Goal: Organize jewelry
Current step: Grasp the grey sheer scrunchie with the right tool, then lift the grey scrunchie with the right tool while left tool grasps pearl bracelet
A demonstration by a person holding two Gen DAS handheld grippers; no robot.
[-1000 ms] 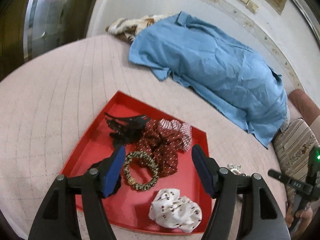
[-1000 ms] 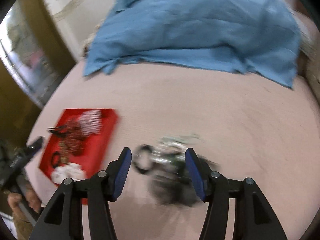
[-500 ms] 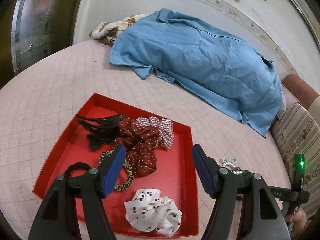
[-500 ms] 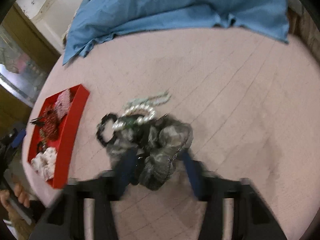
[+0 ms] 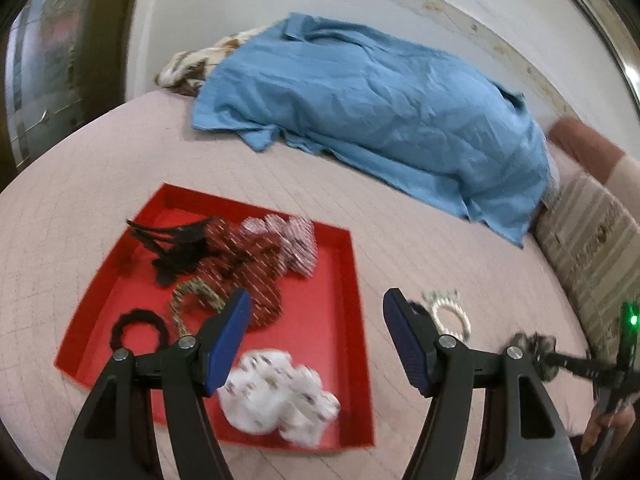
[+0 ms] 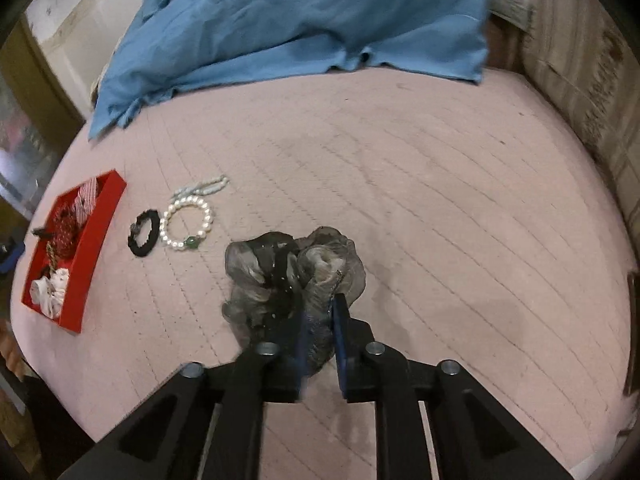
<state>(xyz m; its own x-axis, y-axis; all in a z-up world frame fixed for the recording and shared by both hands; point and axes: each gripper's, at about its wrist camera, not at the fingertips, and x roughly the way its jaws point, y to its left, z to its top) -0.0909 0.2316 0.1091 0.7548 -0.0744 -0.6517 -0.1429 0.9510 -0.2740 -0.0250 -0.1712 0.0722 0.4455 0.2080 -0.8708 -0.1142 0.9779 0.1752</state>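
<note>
A red tray (image 5: 332, 320) lies on the pink bed and holds several scrunchies, a black clip and hair ties; it also shows in the right wrist view (image 6: 102, 216). My left gripper (image 5: 316, 336) is open and empty above the tray's right side. My right gripper (image 6: 320, 328) is shut on a grey sheer scrunchie (image 6: 280, 268), held just over the bed. A pearl bracelet (image 6: 186, 222), a black hair tie (image 6: 144, 233) and a pale bead strand (image 6: 204, 187) lie on the bed between the scrunchie and the tray. The bracelet also shows in the left wrist view (image 5: 450, 314).
A blue cloth (image 5: 380, 104) covers the far part of the bed, with a patterned blanket (image 5: 192, 66) behind it. Striped cushions (image 5: 592, 248) line the right edge. A wall runs along the back.
My right gripper has come down over the grey scrunchie and shut on it. My left gripper has drifted right and back over the tray, still open.
</note>
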